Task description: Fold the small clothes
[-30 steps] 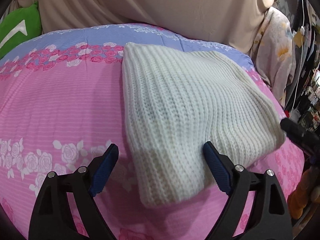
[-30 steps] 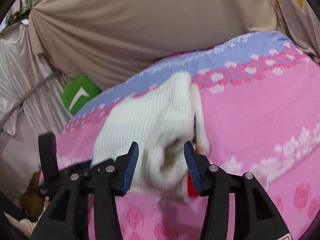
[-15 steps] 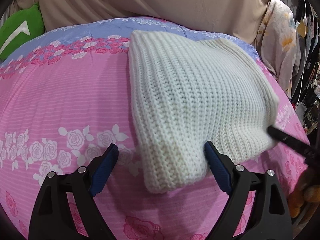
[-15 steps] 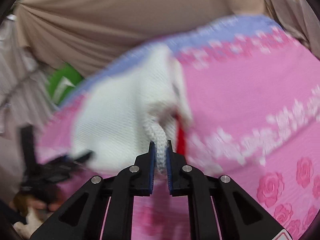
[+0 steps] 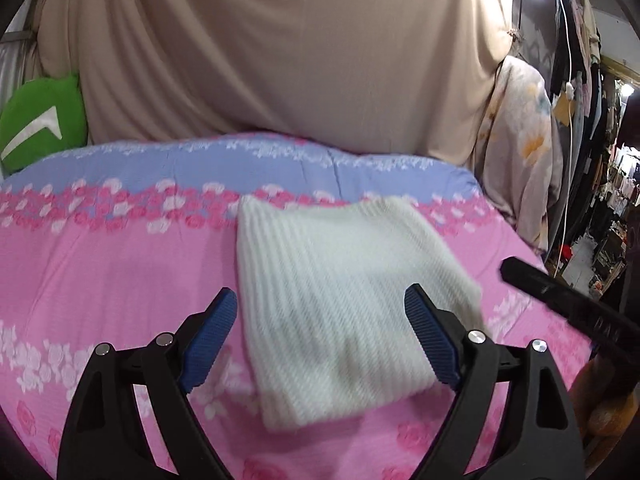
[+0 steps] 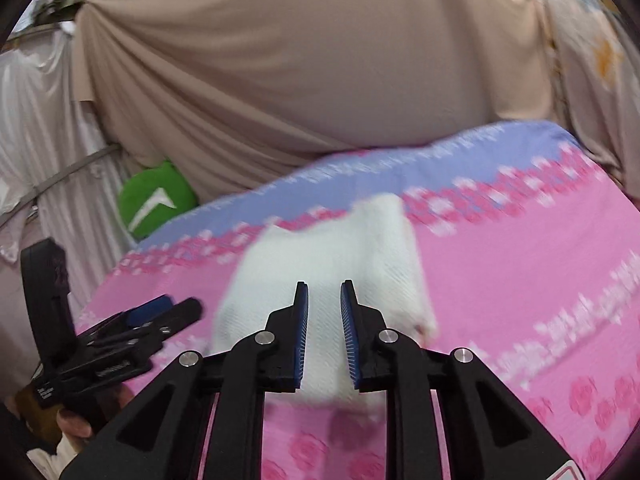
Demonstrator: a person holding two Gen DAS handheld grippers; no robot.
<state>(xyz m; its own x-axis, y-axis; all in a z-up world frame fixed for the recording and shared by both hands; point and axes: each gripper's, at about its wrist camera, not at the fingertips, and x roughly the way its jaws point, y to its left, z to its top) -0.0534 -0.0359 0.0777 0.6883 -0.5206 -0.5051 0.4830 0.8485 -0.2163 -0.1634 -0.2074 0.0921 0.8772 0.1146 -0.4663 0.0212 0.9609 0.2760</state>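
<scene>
A folded white knit garment [image 5: 340, 300] lies flat on the pink flowered bedsheet [image 5: 100, 280]. My left gripper [image 5: 320, 320] is open and empty, held just above the garment's near end. In the right wrist view the garment [image 6: 340, 264] lies ahead on the sheet. My right gripper [image 6: 324, 308] is open by a narrow gap, above the garment's near edge, with nothing between the pads. The left gripper [image 6: 160, 312] shows at the left of that view.
A beige curtain [image 5: 300, 60] hangs behind the bed. A green cushion [image 5: 36, 124] lies at the far left corner. A floral quilt [image 5: 520, 140] hangs at the right, with hanging clothes beyond. The bed's blue band [image 5: 240, 160] runs along the far edge.
My right gripper, shut on the garment's edge half a second ago, has opened slightly and let it go. Both grippers have pulled back and up. The garment lies flat.
</scene>
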